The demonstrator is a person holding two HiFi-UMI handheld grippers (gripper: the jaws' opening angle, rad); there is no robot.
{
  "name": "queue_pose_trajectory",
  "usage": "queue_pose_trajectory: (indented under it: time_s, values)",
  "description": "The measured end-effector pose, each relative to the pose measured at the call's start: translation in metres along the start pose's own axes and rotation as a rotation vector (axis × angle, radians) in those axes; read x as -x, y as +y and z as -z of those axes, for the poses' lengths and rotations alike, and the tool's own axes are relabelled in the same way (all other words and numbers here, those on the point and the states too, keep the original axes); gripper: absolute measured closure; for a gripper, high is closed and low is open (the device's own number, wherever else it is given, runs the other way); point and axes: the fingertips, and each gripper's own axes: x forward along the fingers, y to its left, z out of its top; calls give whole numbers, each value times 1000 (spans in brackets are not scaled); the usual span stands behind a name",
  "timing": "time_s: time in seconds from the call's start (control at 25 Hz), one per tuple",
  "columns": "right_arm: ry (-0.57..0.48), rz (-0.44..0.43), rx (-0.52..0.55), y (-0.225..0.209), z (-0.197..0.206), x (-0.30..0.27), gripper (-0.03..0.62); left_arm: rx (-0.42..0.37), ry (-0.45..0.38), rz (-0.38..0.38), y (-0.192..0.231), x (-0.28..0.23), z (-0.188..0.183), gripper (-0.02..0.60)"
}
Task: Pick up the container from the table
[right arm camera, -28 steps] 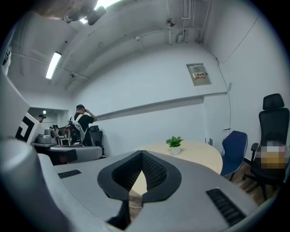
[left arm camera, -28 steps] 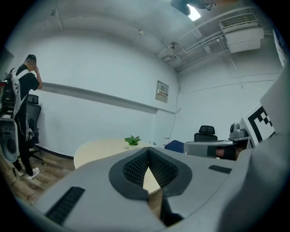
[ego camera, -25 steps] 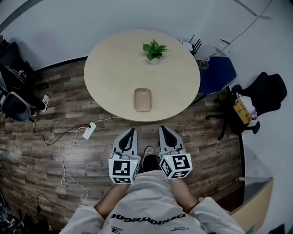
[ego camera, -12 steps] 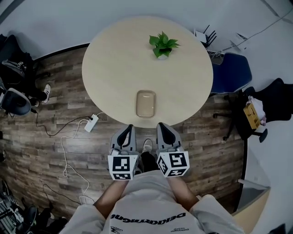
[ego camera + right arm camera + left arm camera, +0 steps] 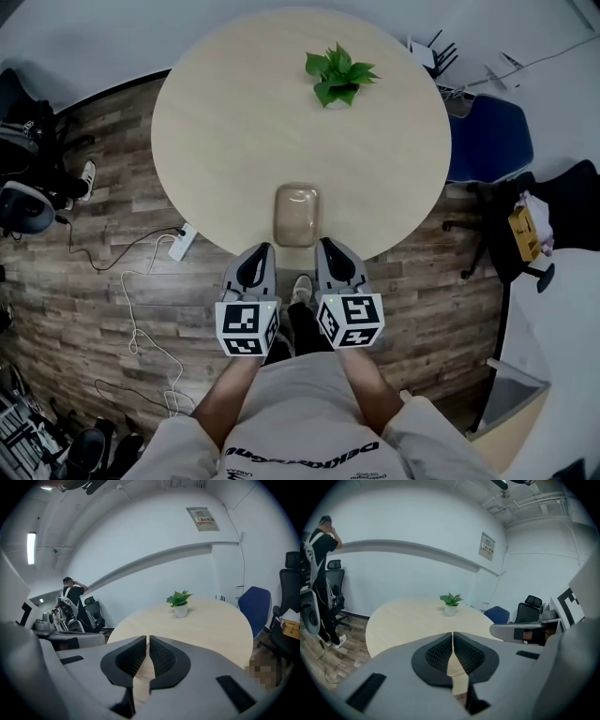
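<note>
The container [image 5: 296, 214], a shallow tan rectangular tub, lies on the round pale table [image 5: 234, 122] near its front edge. My left gripper [image 5: 261, 249] and right gripper [image 5: 327, 245] hover side by side over the floor just short of that edge, one at each front corner of the container, not touching it. Both are shut and hold nothing. In the left gripper view the left gripper [image 5: 453, 634] has its pads pressed together, with the table [image 5: 403, 620] ahead. The right gripper [image 5: 147, 638] looks the same in its own view.
A small potted plant [image 5: 339, 77] stands at the table's far side. A blue chair [image 5: 487, 141] and a black chair [image 5: 562, 202] are at the right, a power strip with cables [image 5: 181, 242] on the wooden floor at the left. A person [image 5: 321, 573] stands by the office chairs.
Both grippers have moved forward and down toward the table's front edge, and the container now lies right in front of their tips. Their jaws stay together.
</note>
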Motion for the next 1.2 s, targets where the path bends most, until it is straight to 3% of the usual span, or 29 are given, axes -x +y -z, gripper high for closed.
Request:
queue_pose_trajectory:
  time_s: [0.2,0.36,0.8,1.2]
  values:
    - [54,14,-33,-18,20,-23,530,61,54,-4,11,-30,22,558]
    - [82,22,-62,-30,33,-39,502,110,77,-12,18,-48,30,500]
    - [165,32,-116,-57,68,-74,454,149,160,-46,34,-94,72,482]
    - [211,44,-135,-73,88,-97,454,162,213,-52,43,-118,97,483]
